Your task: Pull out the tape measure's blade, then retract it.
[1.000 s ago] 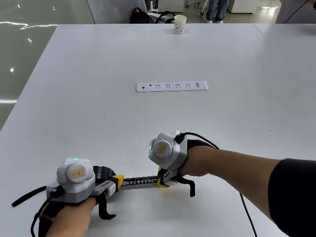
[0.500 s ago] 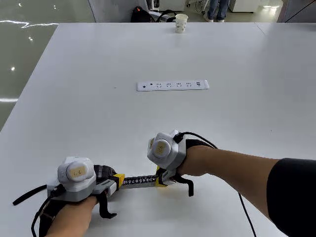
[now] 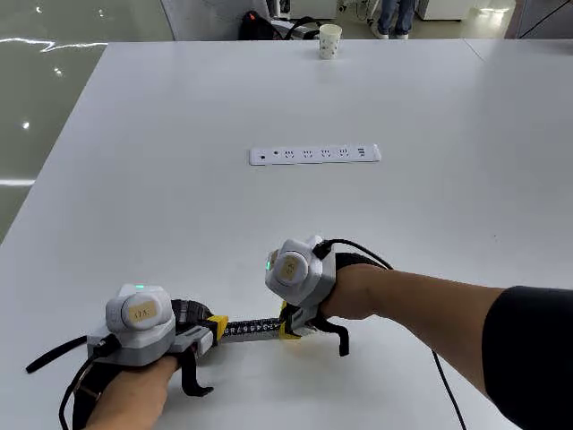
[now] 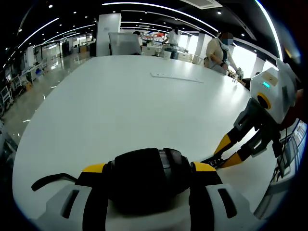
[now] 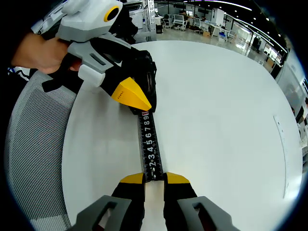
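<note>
Tape measure (image 3: 190, 313): a black case near the front edge of the tabletop (image 3: 269, 224), at about 7 o'clock in the head view.
Left tool (image 4: 149, 168): clamped around the case, one yellow-tipped jaw on each side.
Right tool (image 5: 154, 179): pinched tight on the tip of the blade (image 5: 149, 144), at 3 o'clock from the case.
Blade: a short numbered stretch is out, straight and flat between the two tools.
Step, as I judge it: the blade is near the short end of its travel. Which way it is going cannot be told.
Doing it well: hold the case steady. Move the right tool only along the blade's own line, without twist. Feed the blade back slowly so the tip does not snap into the slot.
Clearance: power strip (image 3: 313, 154) at 12 o'clock, well apart; paper cup (image 3: 329, 41) at the far edge.
</note>
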